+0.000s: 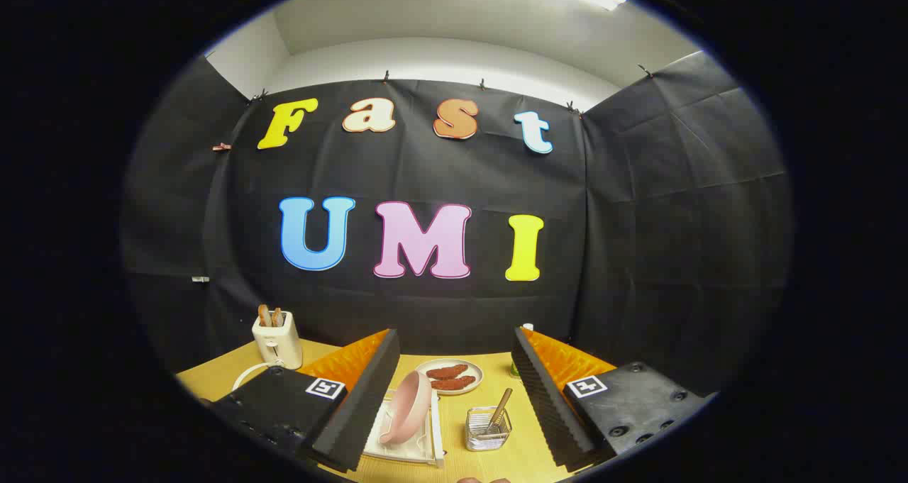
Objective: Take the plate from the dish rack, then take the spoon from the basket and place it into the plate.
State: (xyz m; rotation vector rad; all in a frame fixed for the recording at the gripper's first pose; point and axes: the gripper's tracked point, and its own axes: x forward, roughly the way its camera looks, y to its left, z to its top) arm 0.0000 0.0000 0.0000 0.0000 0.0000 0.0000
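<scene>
While the pink plate (408,412) stands on edge in the white dish rack (434,437), leaning a little toward the left finger, nothing of the task looks done yet, and the first job, as I judge it, is to lift that plate out. The gripper (454,398) hangs above the near side of the desk (496,462) with its jaws spread wide and nothing between them but open air; the rack sits just ahead of the left finger, the small wire basket (488,430) just ahead of the gap, right of the rack. The spoon (499,408) stands in that basket with its handle slanting up and to the right.

To do this step well, I would bring the gripper down and a little left, so that the plate's upper rim comes between the 2 fingers rather than beside them. The rim is thin and curved, so the pads should close across it squarely, near the top, then lift straight up along the rack's slot before swinging away; a sideways pull could drag the light rack along.

Beyond the rack lies a pale dish with 2 brown pieces of food (448,376), and a cream toaster (278,341) stands farther left; both are well apart from the path. The basket is the close neighbour to avoid knocking.
</scene>
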